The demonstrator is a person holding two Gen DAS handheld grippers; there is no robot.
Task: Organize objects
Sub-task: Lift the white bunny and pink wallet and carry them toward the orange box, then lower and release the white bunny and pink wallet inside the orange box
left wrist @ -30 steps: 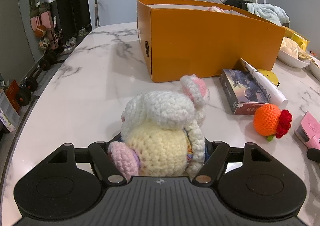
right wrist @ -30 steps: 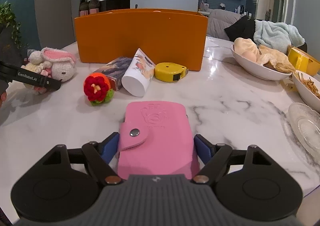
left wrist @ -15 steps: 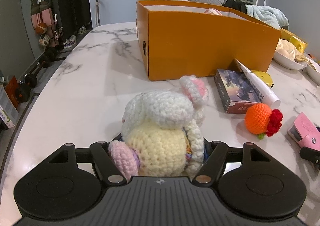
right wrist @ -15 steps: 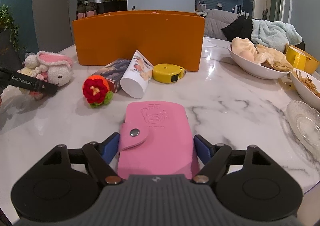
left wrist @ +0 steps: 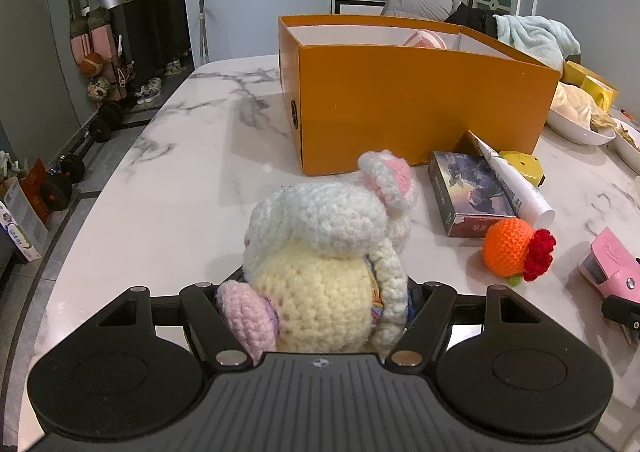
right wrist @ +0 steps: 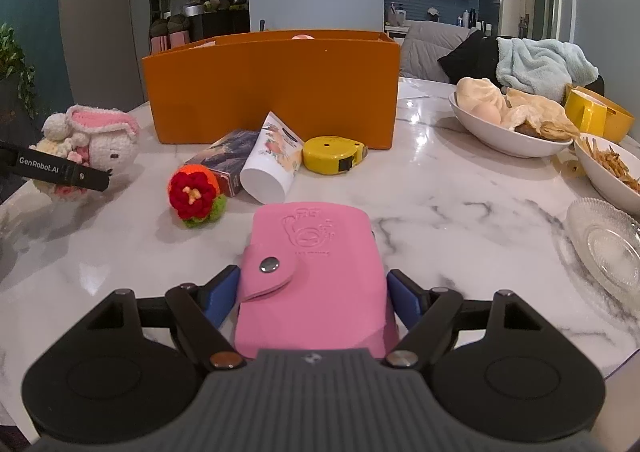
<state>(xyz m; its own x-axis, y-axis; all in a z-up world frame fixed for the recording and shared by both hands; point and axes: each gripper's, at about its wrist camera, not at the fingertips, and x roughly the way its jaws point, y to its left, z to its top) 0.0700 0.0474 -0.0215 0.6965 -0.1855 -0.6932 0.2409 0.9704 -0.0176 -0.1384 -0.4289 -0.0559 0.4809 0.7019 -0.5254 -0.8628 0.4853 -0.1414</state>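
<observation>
My left gripper (left wrist: 316, 304) is shut on a crocheted white and cream bunny (left wrist: 324, 248), held above the marble table (left wrist: 192, 171). The bunny also shows in the right wrist view (right wrist: 104, 139). My right gripper (right wrist: 312, 292) is shut on a pink snap wallet (right wrist: 312, 272), which shows in the left wrist view (left wrist: 612, 264) too. An open orange box (left wrist: 400, 99) stands ahead; it also shows in the right wrist view (right wrist: 276, 87). In front of it lie a crocheted orange flower ball (right wrist: 196, 191), a card box (right wrist: 228, 155), a white tube (right wrist: 276, 159) and a yellow tape measure (right wrist: 332, 153).
White bowls of food (right wrist: 512, 119) and a glass dish (right wrist: 608, 248) stand on the right of the table, with a yellow mug (right wrist: 596, 115) behind. The table's left edge (left wrist: 80, 219) drops to a floor with dumbbells (left wrist: 60, 187).
Both grippers have risen a little with their objects; the box's inside shows more in the left wrist view. The left gripper with the bunny has moved closer to the box.
</observation>
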